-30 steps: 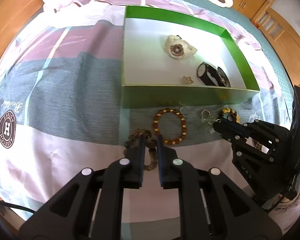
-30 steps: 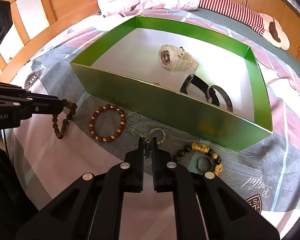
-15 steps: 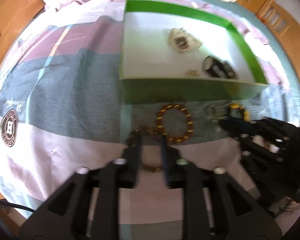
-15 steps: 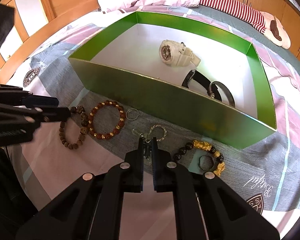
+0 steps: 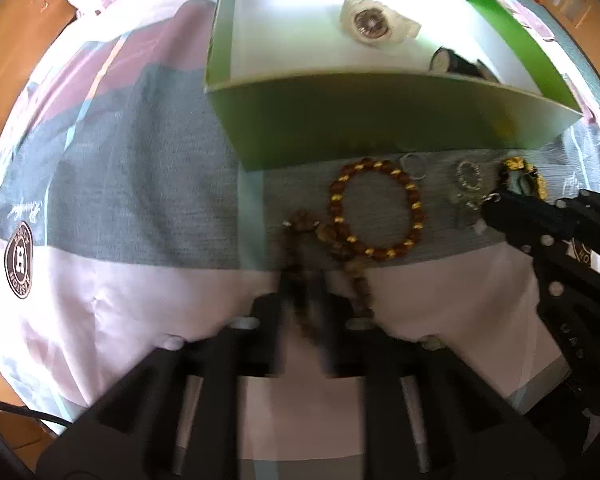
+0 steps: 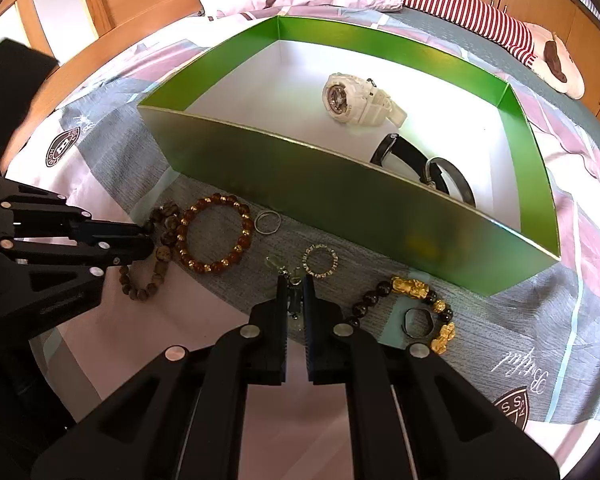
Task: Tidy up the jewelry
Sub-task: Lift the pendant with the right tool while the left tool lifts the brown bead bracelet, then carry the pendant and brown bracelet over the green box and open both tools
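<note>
My left gripper (image 6: 150,242) pinches the brown bead bracelet (image 6: 156,256), just in front of the green box (image 6: 340,196). My right gripper (image 6: 295,292) is clamped on the small charm chain (image 6: 290,280), also before the box.

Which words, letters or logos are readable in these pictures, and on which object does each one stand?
"Beautiful", in script: on the bedsheet.
"H" in a round badge: on the bedsheet; its ring lettering is too blurred.
"S S" in the corner crest: partly cut off.
Watch dials: too small to read.
</note>
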Motion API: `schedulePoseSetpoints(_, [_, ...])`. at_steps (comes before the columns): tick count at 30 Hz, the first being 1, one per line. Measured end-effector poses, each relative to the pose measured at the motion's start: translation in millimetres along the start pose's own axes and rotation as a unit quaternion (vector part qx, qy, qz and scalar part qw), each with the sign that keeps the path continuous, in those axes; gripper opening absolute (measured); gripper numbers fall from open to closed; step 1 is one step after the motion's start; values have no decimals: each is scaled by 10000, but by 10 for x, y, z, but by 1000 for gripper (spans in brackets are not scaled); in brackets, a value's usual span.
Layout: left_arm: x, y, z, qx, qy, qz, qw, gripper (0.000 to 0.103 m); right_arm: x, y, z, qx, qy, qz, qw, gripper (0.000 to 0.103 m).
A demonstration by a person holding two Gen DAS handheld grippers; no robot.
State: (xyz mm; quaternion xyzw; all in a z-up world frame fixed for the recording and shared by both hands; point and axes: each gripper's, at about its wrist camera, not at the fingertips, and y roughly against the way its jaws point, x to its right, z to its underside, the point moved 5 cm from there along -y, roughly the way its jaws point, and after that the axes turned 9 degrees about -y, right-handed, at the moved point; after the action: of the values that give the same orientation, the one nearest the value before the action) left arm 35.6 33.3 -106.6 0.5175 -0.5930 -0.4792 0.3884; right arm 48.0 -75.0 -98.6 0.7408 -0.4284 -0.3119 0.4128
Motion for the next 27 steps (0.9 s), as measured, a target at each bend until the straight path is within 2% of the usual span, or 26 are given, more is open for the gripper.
schedulePoseSetpoints(7, [14,347,-75,428,15,228,9988,11,-70,182,-49,196,63,-61,9998,7])
schedulePoseSetpoints(13, [-81,768,-134,915,152,707,9932,11,-93,507,-156,572,18,-284,9980,7])
schedulePoseSetpoints(19, [-169,995,-146,1151,221,850,9895,11,-2,868,-392,1033,-173,-432,9936,7])
schedulePoseSetpoints(23, [-198,1301,-476,1608,211,791,9836,11,192,1032,-668,1422,-379,-260,9888,7])
schedulePoseSetpoints(27, [-217,1377,-850,1949,183,647,9785,11,453,836,-847,1438,-630,-143,9875,7])
